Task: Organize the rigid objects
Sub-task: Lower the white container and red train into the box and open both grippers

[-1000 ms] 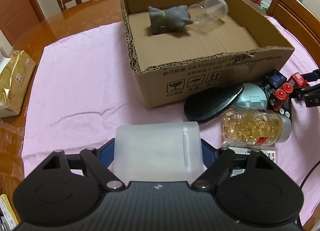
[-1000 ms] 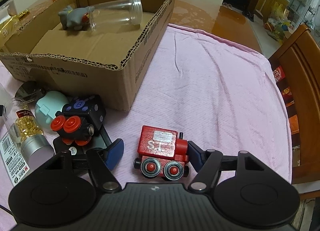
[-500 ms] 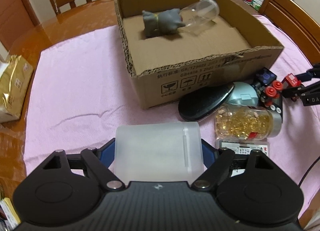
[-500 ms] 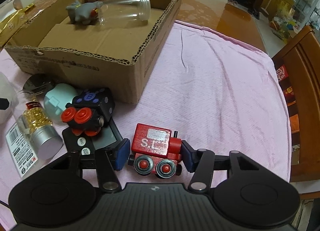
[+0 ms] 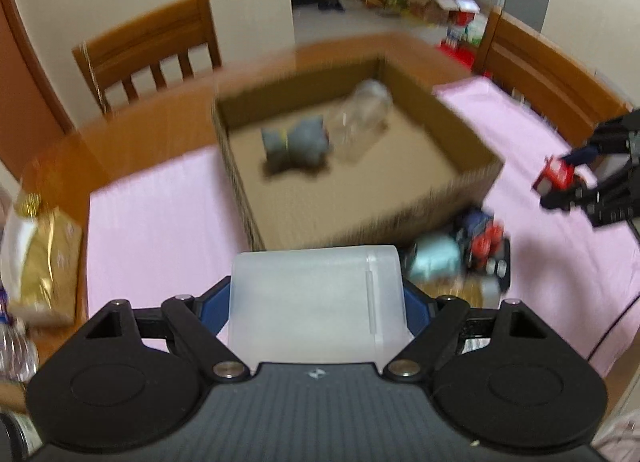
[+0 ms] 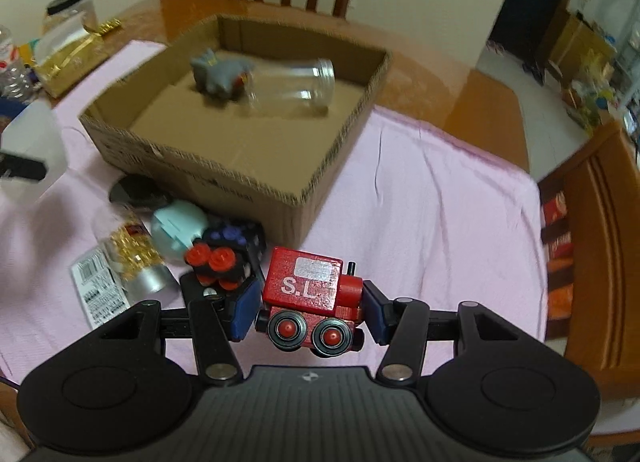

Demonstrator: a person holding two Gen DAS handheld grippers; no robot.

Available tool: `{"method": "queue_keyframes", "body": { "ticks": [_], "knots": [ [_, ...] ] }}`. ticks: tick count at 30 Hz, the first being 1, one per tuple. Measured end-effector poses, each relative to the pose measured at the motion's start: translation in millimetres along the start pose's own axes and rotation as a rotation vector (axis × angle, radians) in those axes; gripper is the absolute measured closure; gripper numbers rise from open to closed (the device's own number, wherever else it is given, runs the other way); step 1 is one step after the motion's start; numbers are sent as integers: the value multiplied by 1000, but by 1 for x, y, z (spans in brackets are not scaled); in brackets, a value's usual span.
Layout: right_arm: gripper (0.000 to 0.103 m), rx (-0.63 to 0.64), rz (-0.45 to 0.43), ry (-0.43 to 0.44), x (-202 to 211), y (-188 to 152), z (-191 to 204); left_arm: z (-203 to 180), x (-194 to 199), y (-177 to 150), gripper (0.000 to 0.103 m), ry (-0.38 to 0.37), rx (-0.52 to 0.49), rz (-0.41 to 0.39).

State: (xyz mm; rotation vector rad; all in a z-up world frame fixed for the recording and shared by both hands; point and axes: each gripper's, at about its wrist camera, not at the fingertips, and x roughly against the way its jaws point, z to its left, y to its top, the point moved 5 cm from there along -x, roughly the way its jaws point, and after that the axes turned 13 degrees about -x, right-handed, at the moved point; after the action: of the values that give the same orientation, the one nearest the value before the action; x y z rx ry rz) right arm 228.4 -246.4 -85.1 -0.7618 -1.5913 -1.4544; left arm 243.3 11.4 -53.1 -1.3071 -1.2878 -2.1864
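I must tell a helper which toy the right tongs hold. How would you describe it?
Start at the cardboard box on the pink cloth; nearer than its front corner, the right tongs grip a red toy train. Only it has "S.L" painted on its cab.

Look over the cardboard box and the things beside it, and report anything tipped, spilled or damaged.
Nothing looks spilled or broken. Inside the cardboard box, the clear jar lies on its side, against the grey plush toy. In front of the box, the capsule bottle also lies on its side, capsules still inside. Blur hides finer damage.
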Motion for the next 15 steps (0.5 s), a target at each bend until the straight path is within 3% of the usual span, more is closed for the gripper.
{"method": "queue_keyframes", "body": {
  "ticks": [6,15],
  "knots": [
    [44,64,-44,24,16,22,10,8,-8,41,20,28,-5,-83],
    [44,115,-102,40,24,51,24,14,-51,69,20,73,4,-104]
  ]
}}
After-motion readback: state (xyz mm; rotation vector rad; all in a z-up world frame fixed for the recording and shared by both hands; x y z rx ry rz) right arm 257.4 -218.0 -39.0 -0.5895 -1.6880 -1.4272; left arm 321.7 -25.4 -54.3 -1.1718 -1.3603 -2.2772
